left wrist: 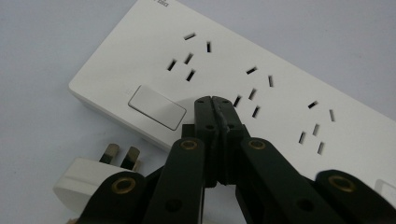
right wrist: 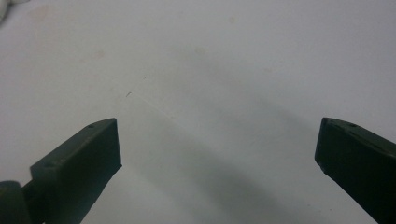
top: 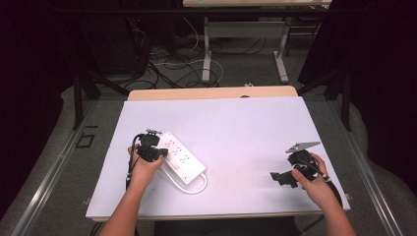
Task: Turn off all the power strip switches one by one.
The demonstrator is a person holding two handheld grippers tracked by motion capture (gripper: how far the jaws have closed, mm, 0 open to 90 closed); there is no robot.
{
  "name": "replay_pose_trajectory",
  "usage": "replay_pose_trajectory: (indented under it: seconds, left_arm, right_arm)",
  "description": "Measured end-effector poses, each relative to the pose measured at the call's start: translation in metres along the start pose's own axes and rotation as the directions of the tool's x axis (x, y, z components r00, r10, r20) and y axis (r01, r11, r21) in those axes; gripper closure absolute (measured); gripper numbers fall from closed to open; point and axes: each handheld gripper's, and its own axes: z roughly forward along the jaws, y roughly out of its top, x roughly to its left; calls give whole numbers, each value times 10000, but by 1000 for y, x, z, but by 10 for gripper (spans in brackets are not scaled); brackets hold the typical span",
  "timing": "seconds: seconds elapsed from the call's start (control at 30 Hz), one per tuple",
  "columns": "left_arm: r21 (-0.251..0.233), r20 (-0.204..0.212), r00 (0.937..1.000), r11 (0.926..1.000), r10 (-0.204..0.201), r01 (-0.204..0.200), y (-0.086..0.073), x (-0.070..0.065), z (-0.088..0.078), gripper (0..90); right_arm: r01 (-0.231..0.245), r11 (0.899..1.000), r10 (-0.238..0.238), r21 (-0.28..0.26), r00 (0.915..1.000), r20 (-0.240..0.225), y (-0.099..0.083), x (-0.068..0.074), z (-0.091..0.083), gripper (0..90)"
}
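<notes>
Pressing down over the white power strip (left wrist: 261,88), the left gripper (left wrist: 215,103) is being held with its jaws squeezed together and nothing between them, the closed tip resting on or just above the strip's face beside the rocker switch (left wrist: 157,107); contact cannot be told for certain. The strip is lying on the left part of the white table (top: 236,128), its cable looping at the near end, and its plug (left wrist: 88,175) is lying unplugged just beside the switch end. The right gripper (top: 284,178) is being held well apart at the right, its jaws spread wide over bare table. Judging by this, the switch is being addressed; a short, square push on it is probably being called for next
</notes>
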Motion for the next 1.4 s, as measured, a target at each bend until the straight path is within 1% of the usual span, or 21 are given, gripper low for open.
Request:
replay_pose_trajectory:
  seconds: [0.07, 0.17, 0.2, 0.27, 0.4, 0.43, 0.47, 0.53, 0.63, 0.73, 0.77, 0.87, 0.9, 0.97, 1.07, 1.1, 1.13, 1.27, 1.37, 1.4]
  left_arm:
    - [53, -3, 10000, 10000, -10, 10, 1, 1, 0, 900]
    - [-61, -28, 9999, 9999, -99, 99, 2, 2, -1, 900]
    - [-10, 26, 9999, 9999, -126, 126, 3, 2, -2, 900]
    - [-133, -9, 10000, 9999, -98, 98, 5, 3, -3, 900]
    - [-231, -152, 9999, 9997, -69, 66, 11, 4, -9, 900]
    - [-103, -158, 9999, 9999, -3, 2, 13, 5, -11, 900]
    - [-190, -230, 9997, 9998, -58, 54, 14, 6, -11, 900]
    - [-197, -293, 9996, 9998, -59, 53, 16, 8, -13, 900]
    - [-240, -312, 9995, 9997, -69, 62, 19, 11, -15, 900]
    - [-249, -337, 9993, 9996, -157, 149, 21, 13, -15, 900]
    - [-149, -359, 9992, 9998, -159, 154, 21, 14, -15, 900]
    - [-269, -386, 9989, 9993, -275, 265, 23, 17, -15, 900]
    - [-180, -368, 9990, 9995, -248, 241, 24, 18, -16, 900]
    - [-286, -387, 9986, 9990, -364, 353, 24, 20, -15, 900]
    - [-308, -345, 9980, 9982, -528, 517, 25, 23, -14, 900]
    - [-135, -295, 9984, 9987, -492, 488, 26, 24, -14, 900]
    - [-242, -354, 9978, 9981, -567, 558, 26, 24, -12, 900]
    - [-46, -380, 9982, 9989, -474, 473, 26, 25, -10, 900]
    - [-112, -339, 9982, 9987, -503, 499, 26, 25, -8, 900]
    - [68, -303, 9985, 9989, -452, 455, 27, 25, -8, 900]
  right_arm:
    - [-53, 10000, 53, -11, 10000, -19, 0, 0, 0, 0]
    - [-20, 10000, 20, 12, 10000, -27, -1, -1, 0, 0]
    - [-21, 10000, 21, 12, 10000, -34, -1, -1, 0, 0]
    - [22, 10000, -22, 27, 10000, -8, -1, -1, 1, 0]
    - [-15, 10000, 15, 40, 10000, -66, 0, 0, 1, 0]
    - [-11, 10000, 11, 37, 10000, -59, 0, -1, 1, 0]
    - [28, 10000, -28, 18, 10000, -33, 0, -1, 1, 0]
    - [19, 10000, -19, 17, 10000, -16, 0, -1, 1, 0]
    - [-6, 10000, 6, 24, 10000, -29, -1, -1, 1, 0]
    - [-19, 10000, 20, 15, 10000, -29, -1, -1, 1, 0]
    - [-27, 10000, 27, 12, 10000, -29, -1, -1, 1, 0]
    - [-63, 10000, 63, 34, 10000, -48, -1, -1, 1, 0]
    - [-82, 10000, 82, 49, 10000, -42, -1, -1, 1, 0]
    - [-50, 10000, 51, 54, 10000, -53, -1, -1, 1, 0]
    - [-55, 10000, 56, 47, 10000, -78, -1, -1, 1, 0]
    - [-57, 10000, 57, 48, 10000, -74, -1, -1, 1, 0]
    - [-62, 10000, 62, 43, 10000, -67, -1, -1, 1, 0]
    - [-30, 10000, 30, 6, 10000, -54, -1, -2, 1, 0]
    - [-24, 10000, 24, -5, 10000, -25, -1, -2, 1, 0]
    - [-21, 10000, 21, 15, 10000, -40, -1, -2, 1, 0]
